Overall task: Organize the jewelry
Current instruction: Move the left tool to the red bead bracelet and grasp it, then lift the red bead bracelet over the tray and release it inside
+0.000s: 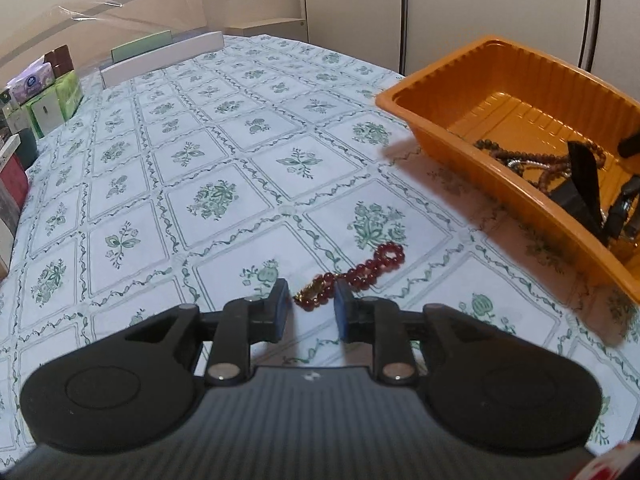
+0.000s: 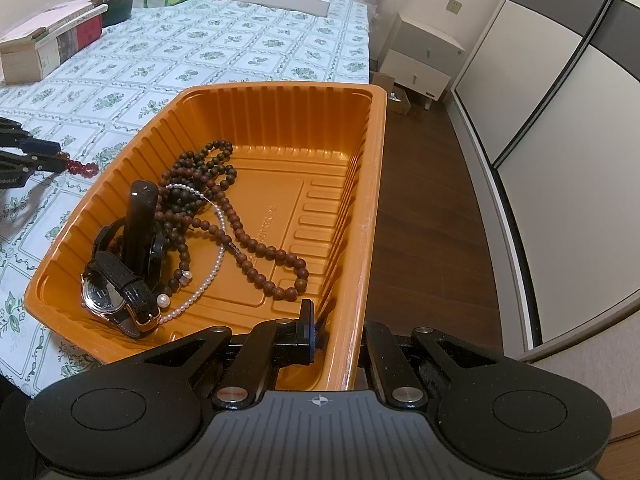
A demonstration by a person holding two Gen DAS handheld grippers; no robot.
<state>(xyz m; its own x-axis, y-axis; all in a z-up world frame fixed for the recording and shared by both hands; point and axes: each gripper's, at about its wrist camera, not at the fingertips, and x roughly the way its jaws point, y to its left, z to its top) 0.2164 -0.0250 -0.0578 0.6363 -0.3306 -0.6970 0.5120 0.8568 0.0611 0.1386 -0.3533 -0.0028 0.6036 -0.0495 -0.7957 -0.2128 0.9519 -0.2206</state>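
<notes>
A dark red bead bracelet (image 1: 360,270) lies on the floral tablecloth (image 1: 200,140). My left gripper (image 1: 312,300) is low over its near end, open, with the blue pads (image 1: 280,308) on either side of the beads and not pressing them. In the right wrist view the same gripper (image 2: 60,156) and bracelet (image 2: 82,168) sit left of the orange tray (image 2: 280,116). The tray holds brown bead strands (image 2: 200,184), a pearl necklace (image 2: 212,264) and a black-strapped watch (image 2: 102,296). My right gripper (image 2: 340,320) is shut on the tray's near right wall, one finger inside and one outside.
The tray (image 1: 496,176) stands at the table's right edge, above a wooden floor (image 2: 420,200). Tissue packs (image 1: 60,96) and boxes (image 2: 52,44) line the far left side. A long white box (image 1: 160,60) lies at the far end. A nightstand (image 2: 420,64) and wardrobe stand beyond.
</notes>
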